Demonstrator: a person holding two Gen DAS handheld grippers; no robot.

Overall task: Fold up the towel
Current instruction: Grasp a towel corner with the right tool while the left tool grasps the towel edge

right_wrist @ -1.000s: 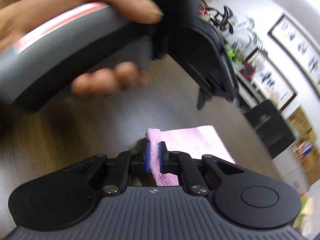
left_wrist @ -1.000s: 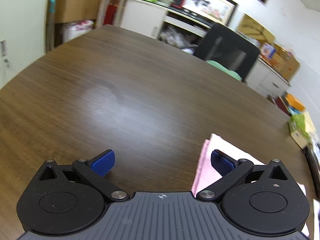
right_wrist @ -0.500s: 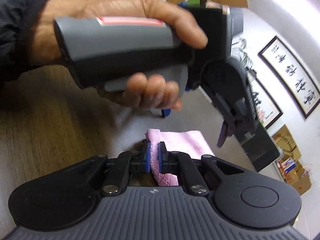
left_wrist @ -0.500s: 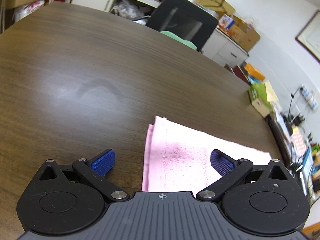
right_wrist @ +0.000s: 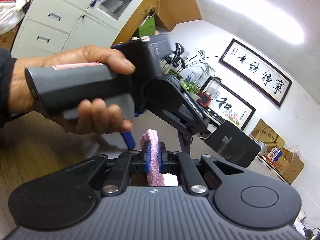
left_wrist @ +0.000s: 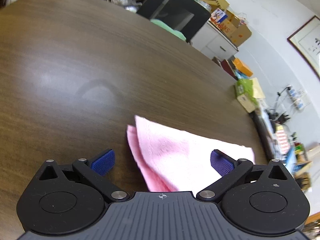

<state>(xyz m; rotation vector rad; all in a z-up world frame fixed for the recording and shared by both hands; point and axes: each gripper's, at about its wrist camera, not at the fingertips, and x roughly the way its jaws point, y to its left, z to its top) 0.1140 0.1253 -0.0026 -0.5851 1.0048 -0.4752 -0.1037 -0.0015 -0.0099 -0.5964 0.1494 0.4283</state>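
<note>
A pink towel [left_wrist: 176, 156] lies folded in layers on the dark wooden table [left_wrist: 100, 60]. My left gripper [left_wrist: 162, 162] is open, held above the towel's near corner, its blue pads apart and touching nothing. My right gripper [right_wrist: 153, 156] is shut on a bunched edge of the pink towel [right_wrist: 153, 150] and holds it lifted; the rest of the towel is hidden below it. In the right wrist view the left gripper [right_wrist: 160, 98] and the hand holding it hang just ahead and above.
A black office chair [left_wrist: 172, 14] stands at the table's far edge. Boxes, papers and clutter [left_wrist: 246, 92] line the table's right side. Cabinets [right_wrist: 60, 20] and framed calligraphy [right_wrist: 258, 80] stand on the walls behind.
My left gripper has swung right, bringing more of the towel between its open pads. My right gripper has tilted upward, lifting the pinched towel edge off the table.
</note>
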